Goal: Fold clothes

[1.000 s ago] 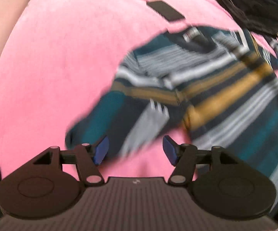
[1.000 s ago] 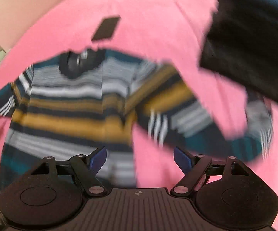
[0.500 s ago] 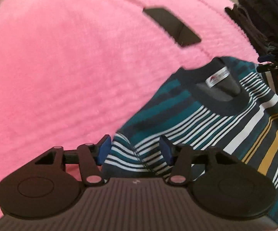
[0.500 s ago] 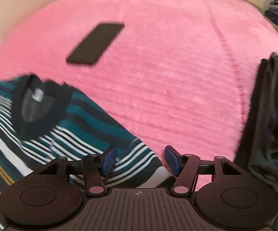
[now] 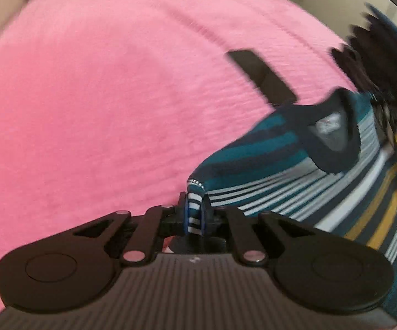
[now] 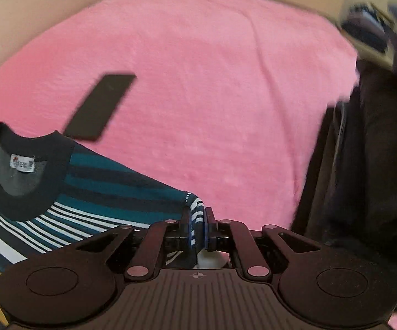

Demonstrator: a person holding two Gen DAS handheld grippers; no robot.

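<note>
A striped sweater [image 5: 294, 170] in teal, navy, white and mustard lies on a pink blanket [image 5: 102, 110]. Its dark collar with a white label faces up. My left gripper [image 5: 194, 217] is shut on the sweater's one shoulder corner. In the right wrist view the sweater [image 6: 88, 187] spreads to the lower left, and my right gripper [image 6: 197, 228] is shut on the other shoulder corner. The sweater's lower part is out of view.
A black phone [image 6: 102, 107] lies flat on the blanket just beyond the collar; it also shows in the left wrist view [image 5: 261, 77]. A pile of dark clothes [image 6: 363, 165] stands at the right, blurred in the left wrist view [image 5: 377, 63].
Both grippers were open over the shoulder corners half a second ago. Now both have shut on the fabric.
</note>
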